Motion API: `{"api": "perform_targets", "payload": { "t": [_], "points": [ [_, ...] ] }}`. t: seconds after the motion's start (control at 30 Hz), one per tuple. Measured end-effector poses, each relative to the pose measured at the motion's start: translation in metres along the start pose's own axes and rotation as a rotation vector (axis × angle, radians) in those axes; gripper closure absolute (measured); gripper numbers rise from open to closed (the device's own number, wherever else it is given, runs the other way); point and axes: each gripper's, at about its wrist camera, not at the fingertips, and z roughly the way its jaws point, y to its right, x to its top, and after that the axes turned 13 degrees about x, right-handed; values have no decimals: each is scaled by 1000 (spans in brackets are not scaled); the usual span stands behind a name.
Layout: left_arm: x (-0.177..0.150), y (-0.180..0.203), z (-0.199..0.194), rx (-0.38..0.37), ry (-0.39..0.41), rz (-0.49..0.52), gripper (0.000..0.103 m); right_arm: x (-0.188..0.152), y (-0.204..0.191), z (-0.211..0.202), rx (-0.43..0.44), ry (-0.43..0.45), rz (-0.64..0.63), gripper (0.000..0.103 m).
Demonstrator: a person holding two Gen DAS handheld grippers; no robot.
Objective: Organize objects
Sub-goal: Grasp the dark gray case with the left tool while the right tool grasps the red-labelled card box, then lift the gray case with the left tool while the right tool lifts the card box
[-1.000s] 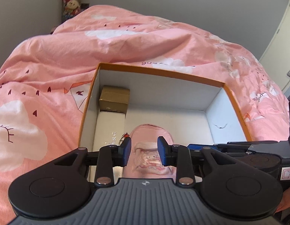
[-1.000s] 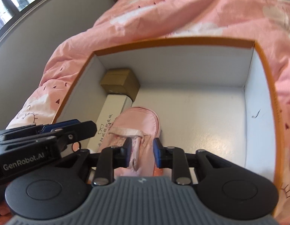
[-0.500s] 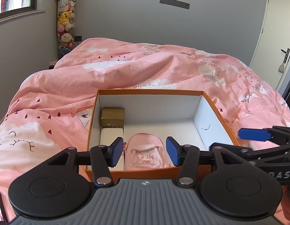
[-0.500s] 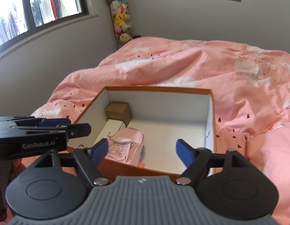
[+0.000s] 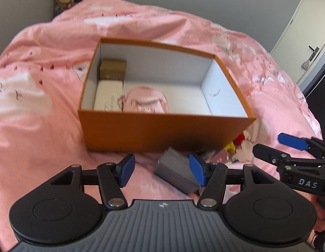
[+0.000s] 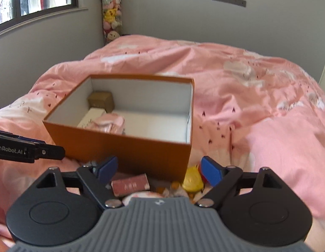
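An orange box (image 5: 162,132) with white inside sits on the pink bed; it also shows in the right wrist view (image 6: 124,149). Inside lie a pink mini backpack (image 5: 144,103) (image 6: 108,122), a white carton (image 5: 107,93) and a brown carton (image 5: 113,69). My left gripper (image 5: 161,170) is open and empty above a grey box (image 5: 176,171) in front of the orange box. My right gripper (image 6: 160,170) is open and empty above a reddish box (image 6: 129,184) and a yellow toy (image 6: 192,180).
The pink duvet (image 6: 257,105) covers the bed. Small toys (image 5: 236,145) lie by the orange box's near right corner. A column of plush toys (image 6: 111,19) stands in the far corner. A door (image 5: 305,31) is at right.
Both grippers let go of the pink backpack inside the orange box, opened, and drew back and down to the near side of the box over the loose items.
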Motion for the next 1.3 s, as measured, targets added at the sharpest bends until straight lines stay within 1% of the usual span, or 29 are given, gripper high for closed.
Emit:
{"api": "perform_targets", "payload": {
  "t": [0.03, 0.13, 0.17, 0.3, 0.4, 0.6, 0.87, 0.93, 0.97, 1.13, 1.2, 1.23, 1.3],
  "points": [
    [-1, 1, 4, -11, -18, -11, 35, -4, 1, 2, 7, -19, 11, 33],
    [-1, 0, 14, -38, -69, -72, 32, -10, 4, 12, 24, -74, 37, 42],
    [1, 0, 18, -43, -89, -93, 30, -10, 4, 14, 32, -80, 41, 42],
    [3, -2, 38, -43, -183, -200, 29, -11, 0, 25, 69, -113, 19, 42],
    [4, -2, 54, -48, -250, -275, 27, -10, -5, 38, 76, -144, -11, 44],
    [5, 0, 78, -43, -335, -378, 27, -6, -3, 58, 92, -172, -20, 45],
    [6, 6, 93, -41, -388, -412, 27, -9, -2, 76, 114, -215, -13, 45],
    [5, 7, 97, -30, -396, -399, 31, -10, -3, 78, 123, -225, -12, 45],
    [4, 6, 98, -26, -399, -393, 37, -10, -3, 78, 127, -228, -13, 45],
    [0, -3, 92, -60, -396, -377, 47, -10, -9, 80, 156, -246, -50, 44],
    [-1, -7, 85, -68, -385, -353, 55, -10, -12, 82, 159, -260, -76, 43],
    [-2, -9, 81, -63, -373, -342, 56, -9, -14, 84, 159, -268, -92, 40],
    [-3, -14, 73, -59, -348, -318, 59, -9, -17, 87, 157, -285, -129, 39]
  ]
}}
